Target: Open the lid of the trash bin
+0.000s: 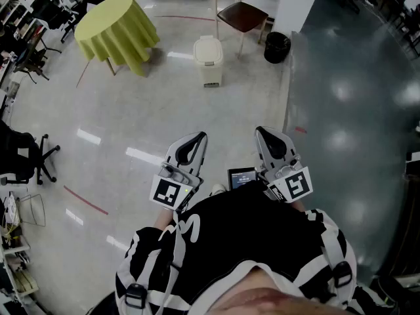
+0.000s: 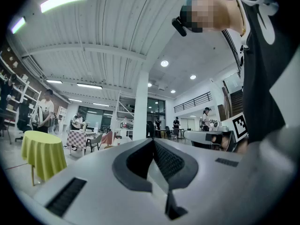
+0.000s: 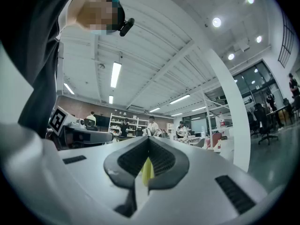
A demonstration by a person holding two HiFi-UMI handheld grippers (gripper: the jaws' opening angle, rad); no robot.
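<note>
A cream plastic pedal trash bin [image 1: 208,62] stands on the pale glossy floor [image 1: 151,120] with its lid down, well ahead of both grippers and apart from them. It sits between a round table draped in a yellow-green cloth [image 1: 117,31] and a wooden chair with a brown seat [image 1: 239,15]; a small black round bin [image 1: 277,46] sits past the chair. The left gripper [image 1: 200,135] and the right gripper [image 1: 259,130] are held close to the person's black shirt with white stripes [image 1: 243,241], pointing forward. Each gripper's own view shows the grey jaws' tips meeting with nothing caught between them. Each cube carries a black-and-white square marker, and a small lit screen [image 1: 241,177] between the grippers shows print too small to read.
</note>
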